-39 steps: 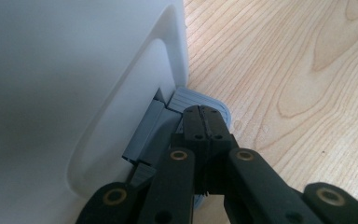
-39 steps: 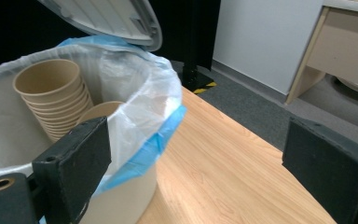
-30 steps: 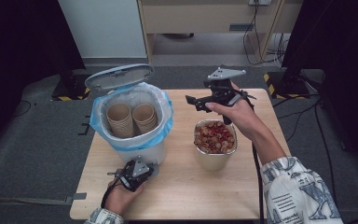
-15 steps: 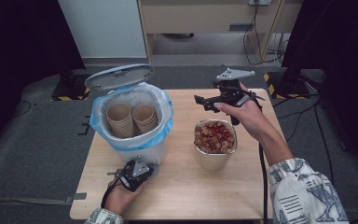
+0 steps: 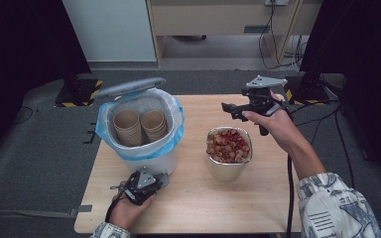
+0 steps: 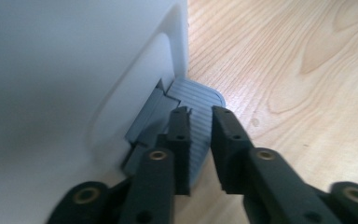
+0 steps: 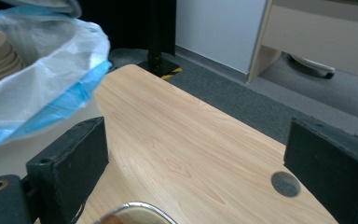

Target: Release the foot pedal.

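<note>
**binlurker:** Pedal [image 6: 200, 116] first, since that's what everything hangs on. It's the grey ribbed one sticking out at the foot of the white bin [image 5: 151, 161], on the near left part of the wooden table [image 5: 258, 208]. The left gripper [image 6: 200, 114] sits right on top of it, tips down on the ribs. Its jaws have just been opening a bit, so there's a narrow gap now and nothing pinched in it, only ribbed plastic underneath. Lid [image 5: 129, 87] is tipped up, so my read is the pedal is being pressed.

**tabletop_tom:** Agreed. I'd keep that press straight down and near the pedal's outer end, because it looks slippery, and a skid sideways would probably drop the lid. Where's the stuff to dump?

**binlurker:** Metal cup [image 5: 229, 153] of red and tan scraps, just right of the bin. The right gripper [image 5: 230, 110] hovers behind and above it, jaws spread wide and empty. In the right gripper view the cup's rim [image 7: 135, 210] only peeks in at the bottom edge, between the pads [image 7: 72, 158].

**tabletop_tom:** Then I'd come down and take it across the body below the rim, not by the lip. It looks full, so lift level and tip late.

**binlurker:** Yeah, and there are two stacks of paper cups [image 5: 141, 126] inside the blue-edged liner [image 5: 171, 141], so aim for the gap beside them.
</note>
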A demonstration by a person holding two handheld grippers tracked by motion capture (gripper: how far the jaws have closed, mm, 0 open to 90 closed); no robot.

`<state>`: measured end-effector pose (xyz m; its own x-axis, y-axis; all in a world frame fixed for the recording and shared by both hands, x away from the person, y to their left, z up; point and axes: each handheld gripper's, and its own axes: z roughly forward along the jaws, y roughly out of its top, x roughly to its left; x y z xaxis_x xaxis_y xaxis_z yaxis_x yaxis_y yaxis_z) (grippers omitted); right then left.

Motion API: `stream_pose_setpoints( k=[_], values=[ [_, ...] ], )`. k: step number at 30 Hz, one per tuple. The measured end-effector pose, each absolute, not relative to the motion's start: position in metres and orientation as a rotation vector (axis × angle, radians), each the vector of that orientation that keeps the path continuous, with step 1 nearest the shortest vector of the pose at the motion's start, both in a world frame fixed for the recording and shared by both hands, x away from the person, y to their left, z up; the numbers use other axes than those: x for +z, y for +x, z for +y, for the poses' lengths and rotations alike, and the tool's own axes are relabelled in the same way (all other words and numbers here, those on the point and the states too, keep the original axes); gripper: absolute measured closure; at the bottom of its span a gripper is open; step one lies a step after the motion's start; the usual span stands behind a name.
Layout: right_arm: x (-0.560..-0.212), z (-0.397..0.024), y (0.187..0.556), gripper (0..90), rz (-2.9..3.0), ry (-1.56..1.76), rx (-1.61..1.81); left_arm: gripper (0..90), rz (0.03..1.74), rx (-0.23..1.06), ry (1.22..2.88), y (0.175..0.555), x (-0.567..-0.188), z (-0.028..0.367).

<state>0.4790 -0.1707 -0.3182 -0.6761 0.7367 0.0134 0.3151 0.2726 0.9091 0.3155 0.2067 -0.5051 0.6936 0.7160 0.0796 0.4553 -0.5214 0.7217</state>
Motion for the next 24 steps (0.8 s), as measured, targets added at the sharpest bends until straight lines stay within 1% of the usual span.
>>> stream_pose_setpoints(
  k=[3,5,7,9,10,14,16,19,24],
  values=[
    [-0.321,-0.181,0.479,6.5,2.126,0.970,1.361,68.1,0.939,0.445,2.131,0.306,-0.498,0.217],
    [-0.323,-0.188,0.478,6.4,2.122,0.980,1.346,60.9,0.958,0.449,2.111,0.298,-0.495,0.222],
    [-0.325,-0.194,0.478,6.4,2.116,0.988,1.335,56.6,0.973,0.443,2.090,0.293,-0.493,0.226],
    [-0.327,-0.199,0.478,6.4,2.109,1.003,1.321,53.2,0.999,0.446,2.071,0.290,-0.492,0.230],
    [-0.328,-0.201,0.478,6.4,2.106,1.006,1.316,50.3,0.999,0.446,2.071,0.290,-0.492,0.230],
    [-0.332,-0.206,0.477,6.2,2.102,1.017,1.311,38.7,1.088,0.439,2.042,0.291,-0.494,0.240],
    [-0.334,-0.208,0.477,5.8,2.102,1.025,1.306,34.8,1.114,0.432,2.034,0.292,-0.495,0.244],
    [-0.338,-0.211,0.477,5.2,2.100,1.035,1.301,31.6,1.135,0.429,2.029,0.292,-0.496,0.248],
    [-0.344,-0.219,0.476,4.5,2.088,1.055,1.290,20.8,1.188,0.462,1.997,0.295,-0.498,0.258]
  ],
)
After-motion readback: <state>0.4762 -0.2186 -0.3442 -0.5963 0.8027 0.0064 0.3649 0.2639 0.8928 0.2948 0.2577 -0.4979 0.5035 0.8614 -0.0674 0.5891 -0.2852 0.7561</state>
